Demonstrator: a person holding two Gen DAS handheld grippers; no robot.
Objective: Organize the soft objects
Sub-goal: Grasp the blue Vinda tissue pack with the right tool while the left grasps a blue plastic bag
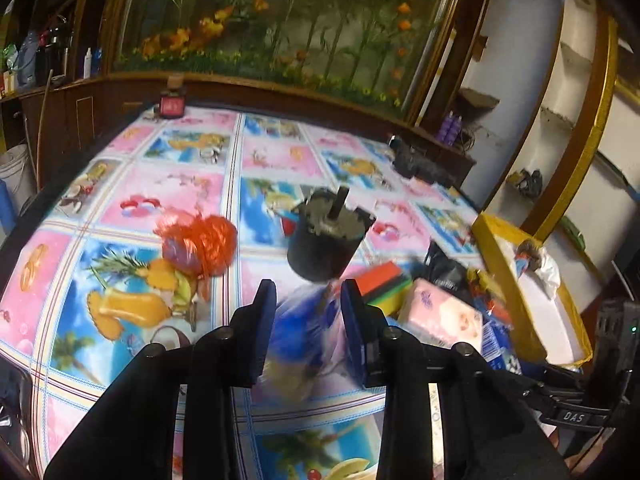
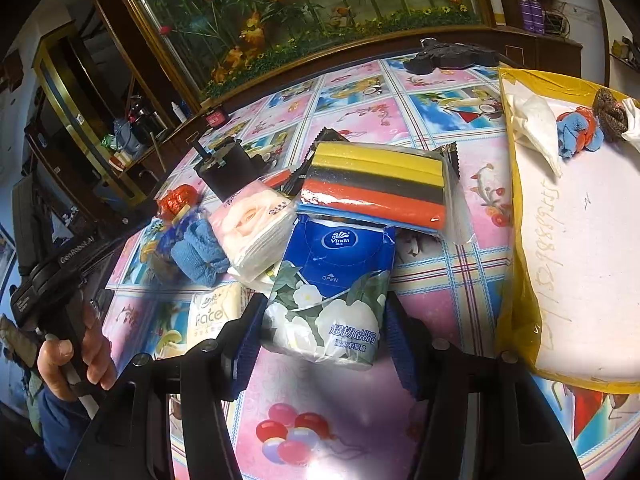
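Left gripper (image 1: 308, 316): jaws close around a blurred bagged blue cloth (image 1: 304, 320); whether the pads press it I cannot tell.
Right gripper (image 2: 320, 332): jaws straddle the blue Vinda tissue pack (image 2: 332, 292), apparently squeezing its sides, likely to carry it.
Yellow tray (image 2: 516, 240): at 3 o'clock of the pile, holding white tissue and a scourer, so probably the sorting destination.
Sponge pack (image 2: 376, 188): at 12 o'clock of the tissue pack, leaning on it.
Bench (image 2: 340, 400): the pile sits just beside the tray, keeping carries short.
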